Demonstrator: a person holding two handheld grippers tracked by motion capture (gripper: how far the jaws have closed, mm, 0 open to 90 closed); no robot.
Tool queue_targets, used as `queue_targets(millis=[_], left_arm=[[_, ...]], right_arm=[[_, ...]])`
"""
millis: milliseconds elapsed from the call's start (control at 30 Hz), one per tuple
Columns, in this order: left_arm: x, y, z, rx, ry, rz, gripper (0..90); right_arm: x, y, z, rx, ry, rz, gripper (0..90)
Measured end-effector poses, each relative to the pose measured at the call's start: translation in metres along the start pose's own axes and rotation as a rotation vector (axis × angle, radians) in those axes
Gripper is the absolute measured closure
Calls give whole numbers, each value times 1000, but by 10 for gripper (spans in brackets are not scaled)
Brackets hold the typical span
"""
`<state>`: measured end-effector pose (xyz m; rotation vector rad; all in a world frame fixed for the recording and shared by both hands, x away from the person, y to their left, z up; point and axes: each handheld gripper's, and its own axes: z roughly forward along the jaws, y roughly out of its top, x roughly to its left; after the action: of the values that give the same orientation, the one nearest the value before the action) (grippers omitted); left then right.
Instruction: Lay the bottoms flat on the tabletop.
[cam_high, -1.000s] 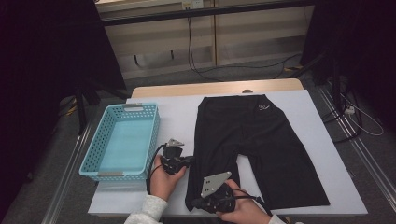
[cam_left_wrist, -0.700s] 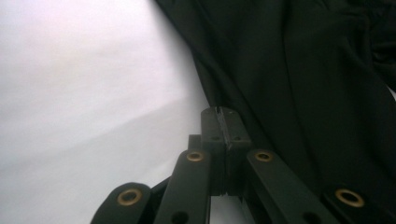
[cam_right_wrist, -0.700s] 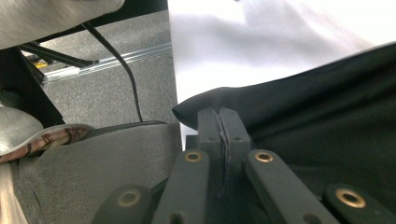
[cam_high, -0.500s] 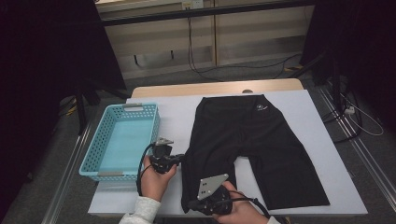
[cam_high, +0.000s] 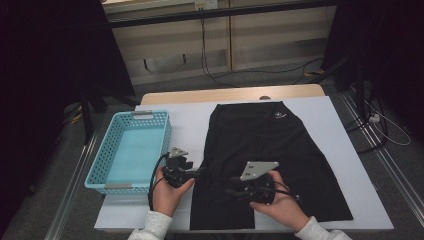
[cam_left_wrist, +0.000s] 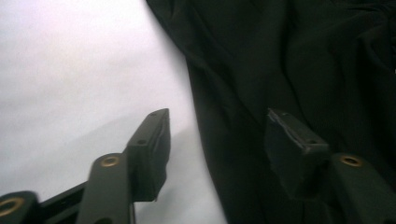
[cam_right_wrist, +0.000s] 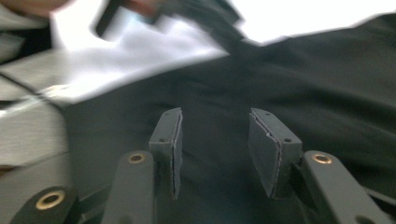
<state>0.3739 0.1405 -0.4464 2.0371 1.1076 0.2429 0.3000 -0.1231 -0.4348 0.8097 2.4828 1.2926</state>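
Note:
A pair of black shorts (cam_high: 270, 145) lies flat on the white table cover (cam_high: 180, 125), waistband at the far side. My left gripper (cam_high: 200, 171) points right at the left edge of the shorts. Its jaws have just been opening and now stand open (cam_left_wrist: 219, 135), one over the white cover, the other over the black cloth (cam_left_wrist: 289, 56), pressing on nothing. My right gripper (cam_high: 227, 191) points left over the left leg of the shorts. It has also just been opening (cam_right_wrist: 215, 140), with only flat black cloth (cam_right_wrist: 303, 70) beneath the gap.
A light blue plastic basket (cam_high: 100, 182) stands at the table's left side, close to my left hand. The wooden table edge (cam_high: 230, 94) runs along the back. Cables lie on the floor behind and to the right.
Both grippers were shut and now stand open. My right hand has moved right and farther up the shorts. My left hand has stayed at the shorts' left edge.

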Motion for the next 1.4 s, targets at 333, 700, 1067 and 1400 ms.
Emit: queue_targets(millis=[333, 700, 1067, 1400], left_arm=[[0, 1, 0, 2, -2, 19, 335], [-1, -1, 2, 20, -1, 20, 331], [-2, -2, -1, 34, -8, 23, 333], [-3, -2, -1, 39, -10, 35, 290]], right_arm=[[-42, -24, -5, 82, -152, 147, 614], [-43, -29, 3, 118, -123, 176, 900], [-31, -37, -13, 152, -119, 174, 900], [-32, -29, -26, 113, -147, 152, 737]])
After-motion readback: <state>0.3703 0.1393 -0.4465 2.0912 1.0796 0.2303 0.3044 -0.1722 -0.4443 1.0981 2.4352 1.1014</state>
